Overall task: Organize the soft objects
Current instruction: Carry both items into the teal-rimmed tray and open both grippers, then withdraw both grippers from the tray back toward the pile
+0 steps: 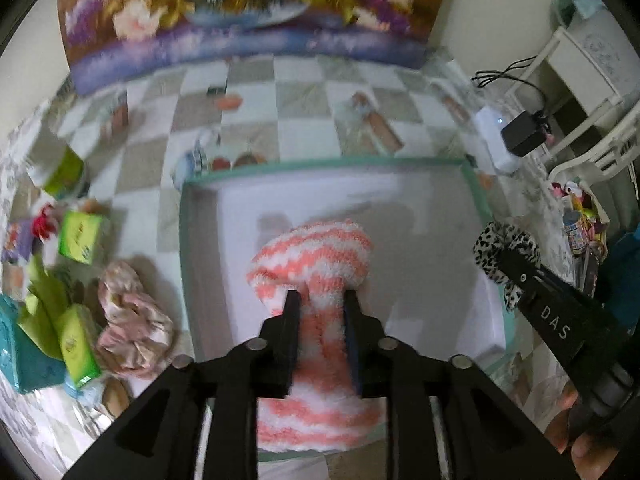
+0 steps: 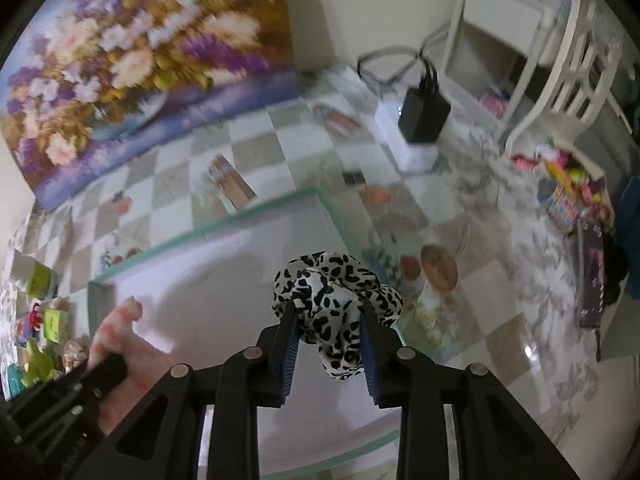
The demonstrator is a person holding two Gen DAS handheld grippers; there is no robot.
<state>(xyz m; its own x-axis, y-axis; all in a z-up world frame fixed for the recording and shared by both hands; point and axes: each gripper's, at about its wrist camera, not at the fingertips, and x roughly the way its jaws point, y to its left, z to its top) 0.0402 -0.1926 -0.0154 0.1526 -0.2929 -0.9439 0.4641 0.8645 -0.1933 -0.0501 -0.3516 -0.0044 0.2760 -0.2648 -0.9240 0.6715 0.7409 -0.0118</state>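
My left gripper [image 1: 319,300] is shut on a fluffy pink-and-white striped sock [image 1: 312,256] and holds it over the white, green-rimmed tray [image 1: 472,184]. The sock also shows at the left of the right wrist view [image 2: 116,320]. My right gripper [image 2: 330,312] is shut on a black-and-white leopard-print scrunchie [image 2: 332,296], above the tray's right edge [image 2: 332,208]. That scrunchie and the right gripper show in the left wrist view [image 1: 496,248] at the tray's right side. A pink satin scrunchie [image 1: 132,320] lies on the table left of the tray.
Green tissue packs [image 1: 82,232] and small toys lie at the left. A white box with a black charger [image 2: 420,116] stands behind the tray. A floral painting [image 1: 240,12] leans at the back wall. A white chair [image 2: 560,92] and a box of bright items [image 2: 568,184] are at the right.
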